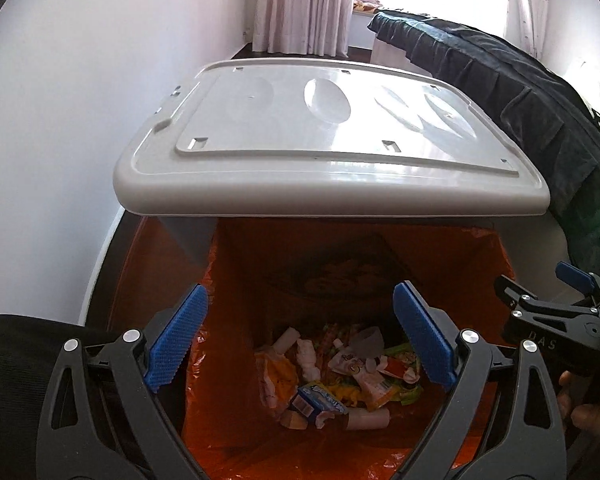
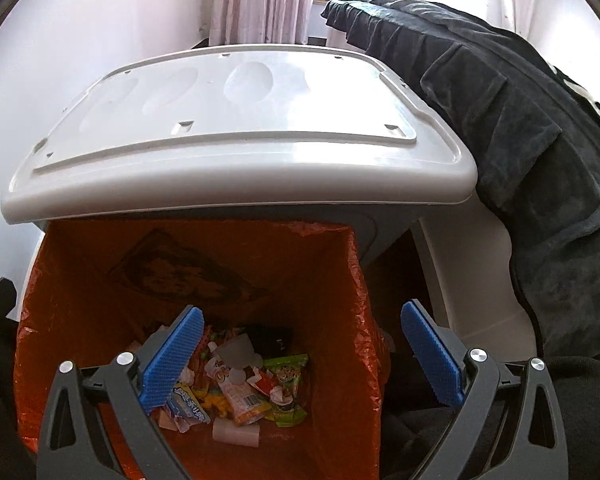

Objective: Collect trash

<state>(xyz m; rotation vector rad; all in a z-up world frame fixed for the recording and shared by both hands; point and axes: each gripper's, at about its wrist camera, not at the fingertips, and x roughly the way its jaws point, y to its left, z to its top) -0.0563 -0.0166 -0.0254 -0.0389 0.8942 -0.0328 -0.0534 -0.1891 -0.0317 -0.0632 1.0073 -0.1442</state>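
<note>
Left hand-held gripper (image 1: 300, 336): jaws spread wide, nothing between the blue pads, poised over the mouth of the bin. Right hand-held gripper (image 2: 300, 356): jaws likewise wide apart, empty, angled down over the same opening; its left finger is over the bag, its right finger outside the bag's right edge. Orange bag (image 1: 236, 360) lines the bin. Trash (image 1: 340, 376) lies at the bottom of the bag: crumpled wrappers, a blue packet, a green packet, white paper scraps and a small white tube. Grey lid (image 1: 324, 144) stands raised at the far side of the opening. Dark cloth (image 2: 540, 160) drapes over furniture to the right of the lid.
</note>
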